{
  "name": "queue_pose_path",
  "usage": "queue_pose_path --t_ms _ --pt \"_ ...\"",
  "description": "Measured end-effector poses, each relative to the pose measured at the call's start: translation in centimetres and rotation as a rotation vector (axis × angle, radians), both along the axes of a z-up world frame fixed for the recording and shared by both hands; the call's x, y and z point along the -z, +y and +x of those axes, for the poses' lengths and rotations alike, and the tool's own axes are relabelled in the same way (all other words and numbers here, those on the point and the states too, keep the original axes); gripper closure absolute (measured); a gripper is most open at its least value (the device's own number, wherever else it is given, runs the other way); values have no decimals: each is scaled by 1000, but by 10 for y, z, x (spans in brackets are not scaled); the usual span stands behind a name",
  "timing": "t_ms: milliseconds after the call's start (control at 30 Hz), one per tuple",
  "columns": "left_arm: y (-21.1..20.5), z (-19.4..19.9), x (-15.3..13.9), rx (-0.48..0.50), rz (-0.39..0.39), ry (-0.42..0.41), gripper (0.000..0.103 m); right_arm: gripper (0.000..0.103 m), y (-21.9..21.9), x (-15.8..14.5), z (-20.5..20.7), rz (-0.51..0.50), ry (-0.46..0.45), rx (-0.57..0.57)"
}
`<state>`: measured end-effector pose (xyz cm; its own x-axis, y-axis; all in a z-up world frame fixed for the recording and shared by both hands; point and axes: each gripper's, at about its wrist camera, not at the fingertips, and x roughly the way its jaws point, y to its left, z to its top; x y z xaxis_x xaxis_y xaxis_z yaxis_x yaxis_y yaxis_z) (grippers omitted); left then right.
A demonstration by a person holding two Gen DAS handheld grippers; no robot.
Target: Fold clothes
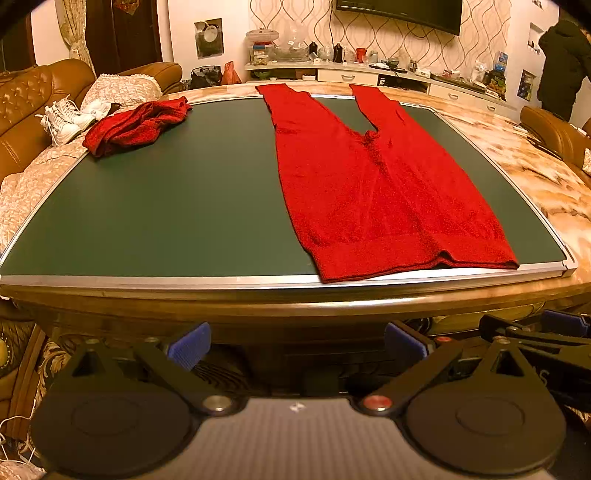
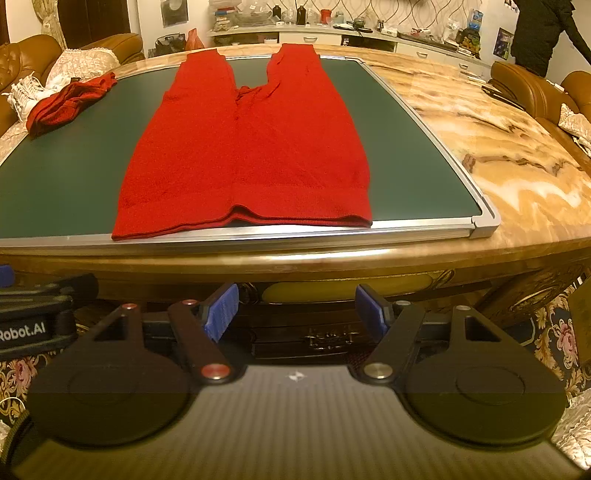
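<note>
Person [image 1: 565,70] at far right cut by frame edge — shelf clutter [image 2: 332,16] too small to identify.

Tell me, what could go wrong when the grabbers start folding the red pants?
1. The red pants have their waistband hanging over the green mat's metal rim, so a pull might drag them off the table.
2. Both legs reach past the mat's far edge and could catch there.
3. The crumpled red garment lies close by, so a swung leg might land on it.
</note>
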<state>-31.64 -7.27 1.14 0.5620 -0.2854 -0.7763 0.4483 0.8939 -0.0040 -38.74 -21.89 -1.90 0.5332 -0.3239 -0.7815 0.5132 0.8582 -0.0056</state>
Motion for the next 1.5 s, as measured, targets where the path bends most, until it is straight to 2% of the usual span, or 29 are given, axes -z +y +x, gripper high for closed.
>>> queue_pose_path --t_ms 1500 --pt "-1 1 3 5 10 15 0 25 0 0 2 2 6 0"
